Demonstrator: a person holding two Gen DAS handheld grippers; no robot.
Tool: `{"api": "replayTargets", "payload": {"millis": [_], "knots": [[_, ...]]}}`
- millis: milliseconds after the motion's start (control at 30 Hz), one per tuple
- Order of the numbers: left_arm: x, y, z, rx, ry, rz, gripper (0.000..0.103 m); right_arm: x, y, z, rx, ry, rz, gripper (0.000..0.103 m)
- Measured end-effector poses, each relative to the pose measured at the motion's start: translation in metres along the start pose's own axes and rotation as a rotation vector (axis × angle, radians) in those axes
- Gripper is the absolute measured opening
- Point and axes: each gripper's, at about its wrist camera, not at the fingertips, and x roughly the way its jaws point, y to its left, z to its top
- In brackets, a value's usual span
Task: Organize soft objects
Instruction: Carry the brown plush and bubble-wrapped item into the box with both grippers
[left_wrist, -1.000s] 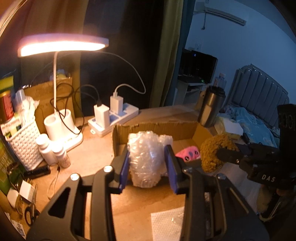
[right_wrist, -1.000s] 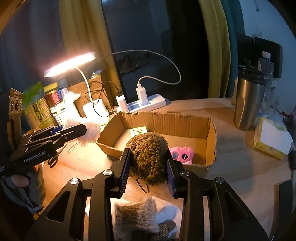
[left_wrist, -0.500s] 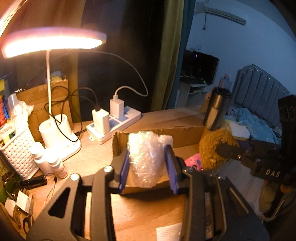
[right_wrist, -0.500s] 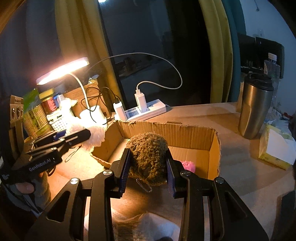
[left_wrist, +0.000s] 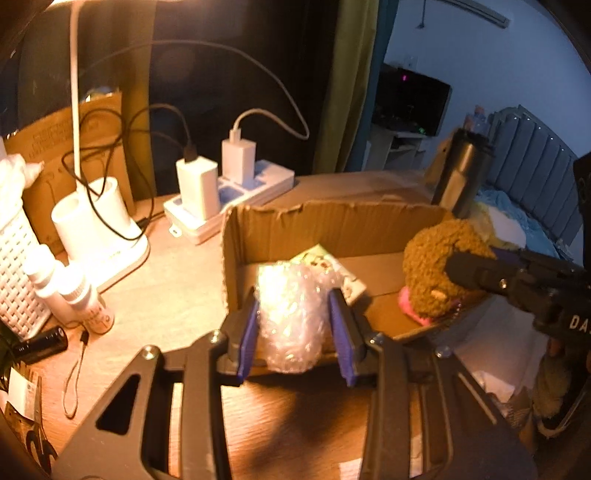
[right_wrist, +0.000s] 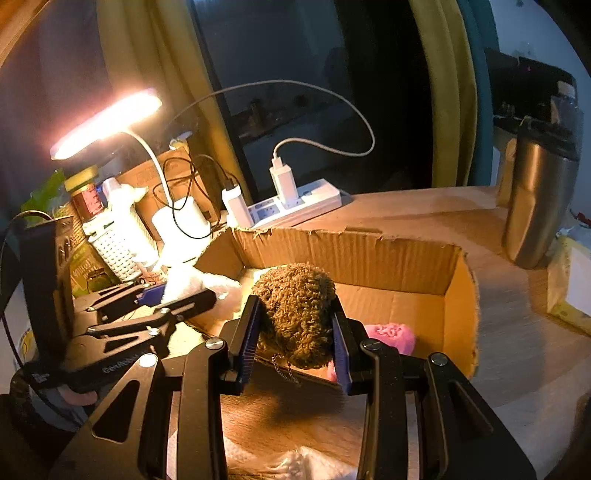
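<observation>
A shallow open cardboard box (left_wrist: 332, 225) (right_wrist: 351, 251) lies on the wooden desk. My left gripper (left_wrist: 293, 325) is shut on a wad of clear bubble wrap (left_wrist: 288, 314), held over the box's near left wall. My right gripper (right_wrist: 295, 325) is shut on a brown fuzzy plush (right_wrist: 295, 306) (left_wrist: 436, 266), held over the box's near edge. A pink plush (right_wrist: 391, 334) (left_wrist: 406, 302) lies inside the box below it, and a small green-white packet (left_wrist: 332, 267) lies on the box floor. In the right wrist view the left gripper (right_wrist: 173, 295) shows at left with the white wad (right_wrist: 188, 282).
A lit desk lamp (right_wrist: 107, 122) with a white base (left_wrist: 92, 221), a power strip (left_wrist: 229, 199) with chargers and cables, a white basket (left_wrist: 14, 269), small bottles (left_wrist: 77, 295) and scissors (left_wrist: 37, 435) crowd the left. A steel tumbler (right_wrist: 535, 206) stands at the right. White wrap (right_wrist: 288, 461) lies near.
Both grippers have moved forward and down toward the box with their loads. The bubble wrap and the brown plush now hang over the box's near edge.
</observation>
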Motion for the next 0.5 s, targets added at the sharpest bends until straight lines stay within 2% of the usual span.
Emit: {"api": "replayTargets", "payload": {"millis": [167,200,233,500], "knots": [[0.005,0.003,0.000,-0.014,0.005,0.003,0.042,0.013,0.002,-0.001,0.000,0.023,0.013,0.037],[0.005,0.004,0.000,-0.015,0.004,0.001,0.045,0.016,0.003,-0.001,-0.001,0.027,0.015,0.037],[0.005,0.003,-0.001,-0.014,0.003,0.003,0.052,0.018,0.004,-0.001,-0.002,0.029,0.017,0.037],[-0.004,0.007,0.000,-0.023,-0.018,0.008,0.052,0.035,0.011,-0.004,-0.009,0.060,0.021,0.037]]}}
